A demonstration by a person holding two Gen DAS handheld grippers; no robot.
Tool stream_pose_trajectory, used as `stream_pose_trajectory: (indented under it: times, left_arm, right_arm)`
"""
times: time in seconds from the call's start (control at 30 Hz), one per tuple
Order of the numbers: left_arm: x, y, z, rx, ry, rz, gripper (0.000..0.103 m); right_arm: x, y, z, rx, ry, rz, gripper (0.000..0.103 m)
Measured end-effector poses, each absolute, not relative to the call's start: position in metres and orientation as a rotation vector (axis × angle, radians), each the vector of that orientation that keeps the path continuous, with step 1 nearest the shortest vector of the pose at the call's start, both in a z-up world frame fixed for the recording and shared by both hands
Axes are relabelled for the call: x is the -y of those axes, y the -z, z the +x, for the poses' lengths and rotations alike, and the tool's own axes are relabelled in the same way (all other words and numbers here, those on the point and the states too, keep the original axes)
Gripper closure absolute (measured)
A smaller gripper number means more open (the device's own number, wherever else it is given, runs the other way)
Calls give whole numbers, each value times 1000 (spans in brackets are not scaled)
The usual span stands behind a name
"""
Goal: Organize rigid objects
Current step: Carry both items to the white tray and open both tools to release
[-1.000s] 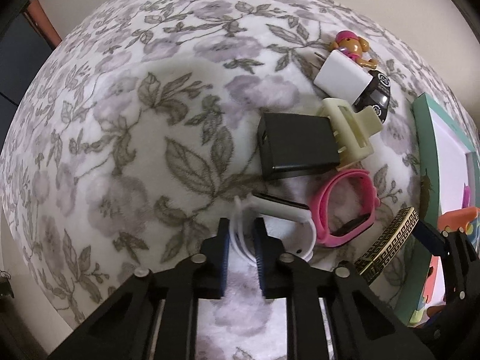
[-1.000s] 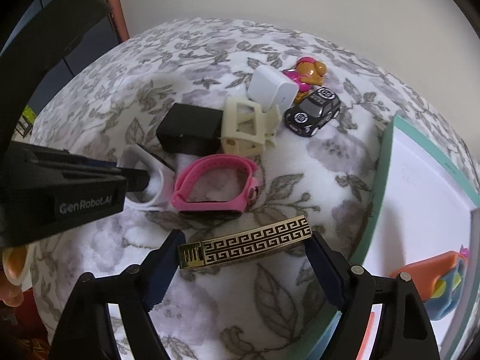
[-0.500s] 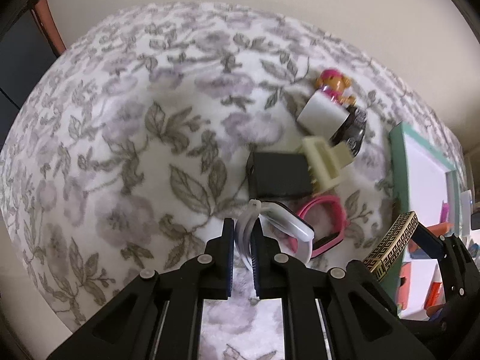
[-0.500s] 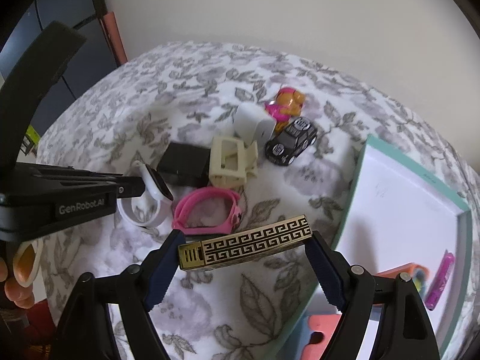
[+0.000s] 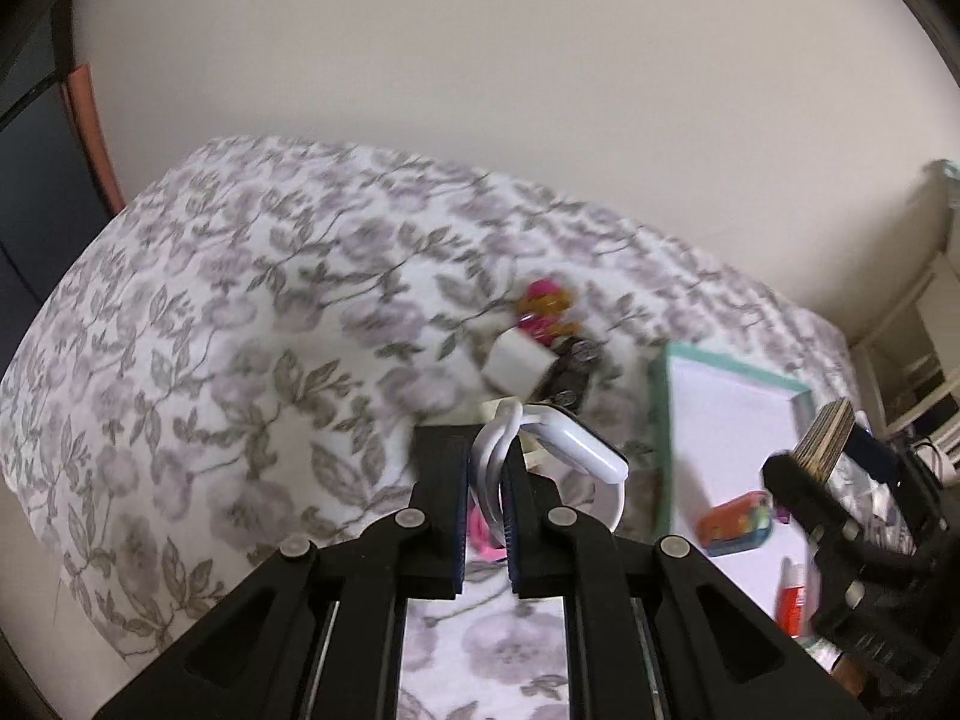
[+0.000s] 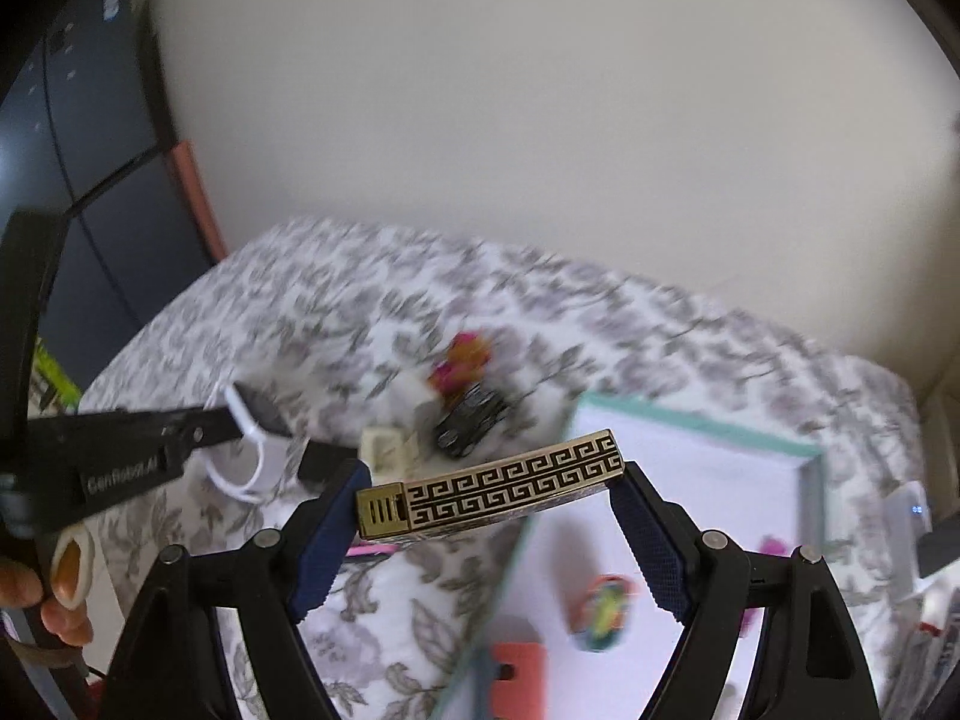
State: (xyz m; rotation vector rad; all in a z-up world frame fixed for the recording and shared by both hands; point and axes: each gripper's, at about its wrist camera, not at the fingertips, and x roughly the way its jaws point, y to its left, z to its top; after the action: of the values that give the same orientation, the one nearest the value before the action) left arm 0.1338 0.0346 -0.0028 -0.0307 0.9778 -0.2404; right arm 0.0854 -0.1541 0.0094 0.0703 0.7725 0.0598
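Left wrist view showed the left tool point(image 5: 486, 480) clamped tight on the strap of a white smartwatch point(image 5: 576, 450), which hung clear above the floral bedspread point(image 5: 240, 330); the watch body stuck out toward 2 o'clock from the pads. Beyond it, toward 12 o'clock, a blurred cluster lay on the bedspread: a white cube point(image 5: 513, 366), a black toy car point(image 5: 570, 372) touching it on the 3 o'clock side, and a pink-and-orange figurine point(image 5: 543, 306) just behind. A cream clip point(image 5: 501, 405) and a black box point(image 5: 432, 438) sat mostly hidden behind the tool. A sliver of pink band point(image 5: 480, 534) showed between the fingers low down. At 3 o'clock stood a teal-rimmed tray point(image 5: 660, 420) with a white floor, holding an orange case point(image 5: 735, 522) and a red-capped tube point(image 5: 792, 600).

Right wrist view showed the right tool point(image 6: 486, 516) spread wide, its blue pads pressed on both ends of a gold bar with a black key pattern point(image 6: 492, 489), held crosswise in the air over the tray's near rim point(image 6: 690, 420). At 9 o'clock the left tool point(image 6: 240, 426) carried the watch point(image 6: 252, 456), with a person's fingers point(image 6: 60, 600) on its handle. Both views were smeared, so small details of the cluster could not be made out.
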Motion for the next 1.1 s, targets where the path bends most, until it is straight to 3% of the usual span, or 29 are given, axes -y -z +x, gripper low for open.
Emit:
stream_pose_trajectory:
  times: [0.33,0.6,0.83,1.1]
  left_arm:
    - [14,-14,106,-922,377,15,92]
    - [82,-1,75,-952,540,143,92]
    - [124,24,52,-1006,621,233,92]
    - [149,69,47,-1119,620,314,92]
  right_arm:
    - [223,-44,49,-704,116,137,19]
    - [267,-40,26,-739,249,186,19]
    - [291,-13,21,-824,336,240,19]
    - [303,55,31,-1034,352,303,19]
